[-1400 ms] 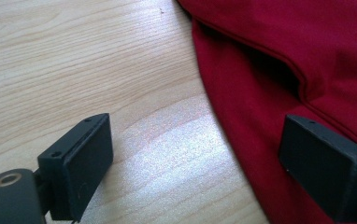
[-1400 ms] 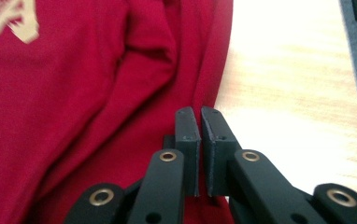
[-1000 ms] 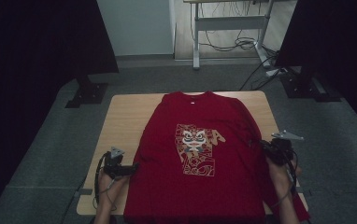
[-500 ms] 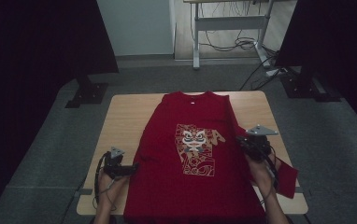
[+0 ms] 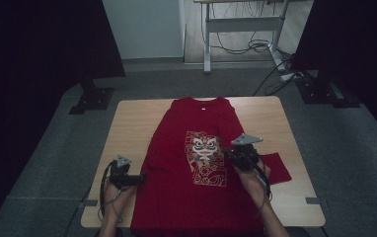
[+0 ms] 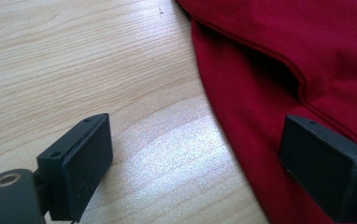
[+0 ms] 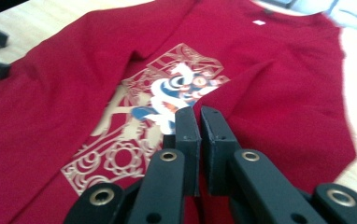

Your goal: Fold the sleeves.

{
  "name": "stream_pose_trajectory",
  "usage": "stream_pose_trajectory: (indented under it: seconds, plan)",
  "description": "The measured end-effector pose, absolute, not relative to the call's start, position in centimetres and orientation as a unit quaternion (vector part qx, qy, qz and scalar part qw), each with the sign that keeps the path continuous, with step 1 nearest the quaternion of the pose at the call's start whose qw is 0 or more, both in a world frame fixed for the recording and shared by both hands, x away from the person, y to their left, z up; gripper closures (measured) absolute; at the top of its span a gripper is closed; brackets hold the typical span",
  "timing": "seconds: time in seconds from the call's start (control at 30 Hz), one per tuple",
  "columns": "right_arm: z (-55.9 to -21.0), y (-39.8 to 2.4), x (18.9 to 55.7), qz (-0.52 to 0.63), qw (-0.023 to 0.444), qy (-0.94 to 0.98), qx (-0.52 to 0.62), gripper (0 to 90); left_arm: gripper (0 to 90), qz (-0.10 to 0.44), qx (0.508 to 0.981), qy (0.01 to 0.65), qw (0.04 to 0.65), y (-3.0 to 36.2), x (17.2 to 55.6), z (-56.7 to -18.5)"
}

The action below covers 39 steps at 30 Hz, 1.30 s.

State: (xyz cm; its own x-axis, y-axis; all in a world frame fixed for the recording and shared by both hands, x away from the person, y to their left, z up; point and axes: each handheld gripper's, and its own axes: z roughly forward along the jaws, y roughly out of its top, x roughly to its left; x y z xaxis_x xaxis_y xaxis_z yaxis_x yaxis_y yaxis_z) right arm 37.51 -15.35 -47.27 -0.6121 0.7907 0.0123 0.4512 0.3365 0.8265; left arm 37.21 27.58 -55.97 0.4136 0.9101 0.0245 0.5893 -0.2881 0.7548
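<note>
— On the pale wooden table lies a red cotton T-shirt, front up, collar away from the person, hem at the near edge. How do you think it will handle?

— Soft, light and limp, I'd say. It will drape and crease wherever it is lifted, and it should slide easily over the wood. Nothing fragile about it.

— What are the grippers doing?

— The right gripper is above the right half of the chest, beside the white and gold lion-mask print. Its jaws are pinched together on a raised ridge of the red cloth. The short sleeve lies flat beyond it. The left gripper sits low at the shirt's left edge with its jaws spread wide, one over bare wood, one over cloth, gripping nothing.

— Where is the best hold?

— Probably along a side seam or the shoulder, with both layers pinched. A single layer would only peel up and wrinkle.
</note>
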Motion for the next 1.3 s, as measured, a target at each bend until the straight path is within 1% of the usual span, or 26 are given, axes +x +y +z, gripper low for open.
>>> stream_pose_trajectory:
  seconds: [0.03, 0.13, 0.17, 0.23, 0.27, 0.3, 0.33, 0.43, 0.47, 0.6, 0.63, 0.7, 0.93, 0.97, 1.03, 1.07, 1.13, 1.17, 1.2, 1.23, 1.27, 1.3]
  plan:
    - [-48.4, -13.9, 37.9, 0.419, 0.180, 0.803, 0.384, 85.4, 10.2, 0.234, 0.768, 0.488, 0.343, 27.6, 37.2, -56.0]
    - [-48.7, -13.6, 38.0, 0.417, 0.177, 0.806, 0.382, 85.5, 10.1, 0.234, 0.768, 0.488, 0.343, 27.6, 37.2, -56.0]
    - [-49.5, -13.0, 38.1, 0.411, 0.168, 0.812, 0.378, 85.5, 10.1, 0.234, 0.768, 0.488, 0.343, 27.6, 37.2, -56.0]
    - [-49.5, -13.0, 38.1, 0.411, 0.168, 0.812, 0.378, 85.4, 10.1, 0.233, 0.769, 0.487, 0.343, 27.6, 37.3, -56.0]
    - [-50.9, -12.1, 38.4, 0.401, 0.153, 0.822, 0.374, 85.3, 10.1, 0.233, 0.769, 0.487, 0.343, 27.6, 37.3, -56.0]
    - [-50.9, -12.1, 38.4, 0.401, 0.153, 0.822, 0.374, 85.3, 10.1, 0.233, 0.769, 0.487, 0.343, 27.6, 37.3, -56.0]
    - [-51.6, -11.7, 38.5, 0.393, 0.147, 0.828, 0.371, 85.3, 10.1, 0.233, 0.769, 0.487, 0.343, 27.6, 37.3, -56.0]
    - [-51.6, -11.7, 38.5, 0.393, 0.147, 0.828, 0.371, 85.2, 10.0, 0.233, 0.769, 0.486, 0.343, 27.5, 37.3, -56.0]
    - [-52.9, -11.2, 38.7, 0.383, 0.134, 0.836, 0.369, 85.2, 10.0, 0.233, 0.769, 0.486, 0.343, 27.5, 37.3, -56.0]
    - [-52.9, -11.2, 38.7, 0.383, 0.134, 0.836, 0.369, 84.8, 9.9, 0.233, 0.769, 0.486, 0.343, 27.5, 37.3, -56.0]
    - [-54.2, -10.9, 39.0, 0.368, 0.132, 0.843, 0.370, 84.8, 9.9, 0.233, 0.769, 0.486, 0.343, 27.5, 37.3, -56.0]
    - [-54.7, -10.9, 39.1, 0.363, 0.130, 0.845, 0.371, 83.8, 9.8, 0.233, 0.770, 0.486, 0.343, 27.5, 37.3, -56.0]
    - [-55.0, -11.1, 39.3, 0.367, 0.123, 0.843, 0.373, 83.5, 9.8, 0.233, 0.769, 0.486, 0.343, 27.5, 37.3, -56.0]
    - [-55.0, -11.1, 39.3, 0.367, 0.123, 0.843, 0.373, 81.7, 9.8, 0.233, 0.770, 0.486, 0.343, 27.5, 37.3, -56.0]
    - [-54.9, -11.1, 39.3, 0.371, 0.118, 0.842, 0.373, 81.7, 9.7, 0.233, 0.770, 0.486, 0.343, 27.5, 37.3, -56.0]
    - [-54.9, -11.1, 39.3, 0.371, 0.118, 0.842, 0.373, 73.9, 9.7, 0.233, 0.770, 0.486, 0.343, 27.5, 37.3, -56.0]
    - [-54.9, -11.1, 39.3, 0.371, 0.118, 0.842, 0.373, 73.9, 9.7, 0.233, 0.770, 0.486, 0.343, 27.5, 37.3, -56.0]
    - [-54.5, -11.1, 39.2, 0.382, 0.130, 0.836, 0.372, 52.8, 9.7, 0.233, 0.770, 0.486, 0.343, 27.5, 37.3, -56.0]
    - [-54.5, -11.1, 39.2, 0.382, 0.130, 0.836, 0.372, 52.8, 9.7, 0.233, 0.770, 0.486, 0.343, 27.5, 37.3, -56.0]
    - [-54.2, -11.1, 39.2, 0.387, 0.138, 0.835, 0.366, 41.4, 9.7, 0.233, 0.770, 0.486, 0.343, 27.5, 37.3, -56.0]
    - [-54.0, -11.2, 39.1, 0.388, 0.146, 0.835, 0.361, 34.2, 9.7, 0.233, 0.770, 0.486, 0.343, 27.5, 37.3, -56.0]
    - [-54.0, -11.2, 39.1, 0.388, 0.146, 0.835, 0.361, 34.2, 9.7, 0.233, 0.770, 0.486, 0.343, 27.5, 37.3, -56.0]
